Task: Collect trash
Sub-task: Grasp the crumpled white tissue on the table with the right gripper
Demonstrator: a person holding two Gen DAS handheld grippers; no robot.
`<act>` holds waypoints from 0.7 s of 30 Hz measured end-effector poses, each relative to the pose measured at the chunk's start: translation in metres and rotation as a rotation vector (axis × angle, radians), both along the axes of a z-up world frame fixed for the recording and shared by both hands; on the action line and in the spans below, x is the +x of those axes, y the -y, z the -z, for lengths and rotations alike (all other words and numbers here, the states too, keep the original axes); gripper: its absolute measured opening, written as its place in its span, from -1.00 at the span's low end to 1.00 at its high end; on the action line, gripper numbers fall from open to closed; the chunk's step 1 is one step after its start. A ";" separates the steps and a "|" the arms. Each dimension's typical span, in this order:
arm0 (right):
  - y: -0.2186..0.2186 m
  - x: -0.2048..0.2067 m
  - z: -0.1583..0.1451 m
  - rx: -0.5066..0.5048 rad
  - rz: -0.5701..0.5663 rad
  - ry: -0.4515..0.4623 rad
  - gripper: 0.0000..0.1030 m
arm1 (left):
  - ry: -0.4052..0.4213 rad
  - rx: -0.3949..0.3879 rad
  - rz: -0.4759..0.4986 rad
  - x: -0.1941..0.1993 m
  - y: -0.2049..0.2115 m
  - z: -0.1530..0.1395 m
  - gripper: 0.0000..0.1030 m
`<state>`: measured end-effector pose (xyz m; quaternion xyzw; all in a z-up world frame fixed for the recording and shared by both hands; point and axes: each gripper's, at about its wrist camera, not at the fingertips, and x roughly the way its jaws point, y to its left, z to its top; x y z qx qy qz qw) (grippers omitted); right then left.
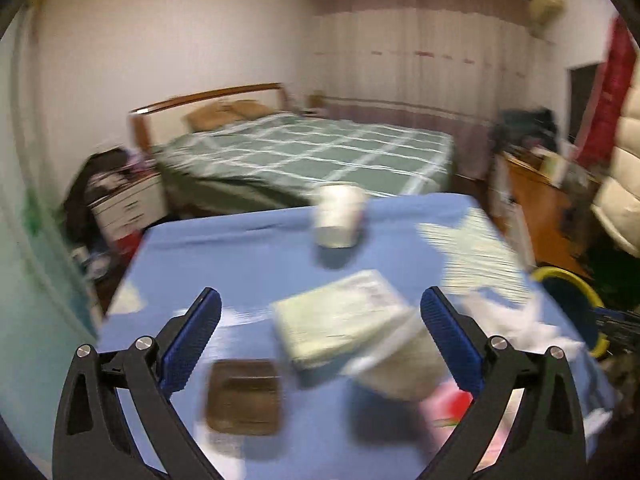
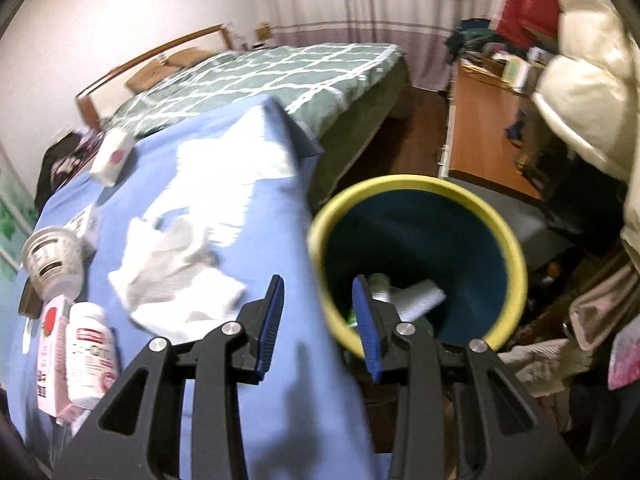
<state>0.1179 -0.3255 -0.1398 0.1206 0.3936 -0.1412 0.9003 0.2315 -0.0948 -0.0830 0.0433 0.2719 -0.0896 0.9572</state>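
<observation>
your left gripper (image 1: 320,320) hovers over the blue table (image 1: 248,248), fingers wide apart, nothing between them. your right gripper (image 2: 318,320) is part open and empty at the table edge beside one yellow-rimmed bin (image 2: 516,248). on the table: one bottle (image 2: 90,356), one pink carton (image 2: 50,344), two cups (image 2: 52,260), crumpled tissue (image 2: 176,272).

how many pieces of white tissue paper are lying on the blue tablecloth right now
2, though motion blur could hide more. A flat tissue sheet lies toward the table's far corner, and a crumpled tissue sits nearer, just ahead of the right gripper, beside the yellow-rimmed bin.
</observation>
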 end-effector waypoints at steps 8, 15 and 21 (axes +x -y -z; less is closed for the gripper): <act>-0.053 0.038 0.004 0.029 -0.174 -0.053 -0.33 | -0.002 -0.080 -0.166 0.012 -0.079 0.038 0.91; -0.082 0.065 0.010 0.030 -0.304 -0.086 0.25 | 0.036 -0.052 -0.193 0.005 -0.077 0.036 0.91; -0.095 0.085 0.022 -0.005 -0.334 -0.128 0.28 | 0.022 -0.049 -0.172 0.004 -0.066 0.035 0.91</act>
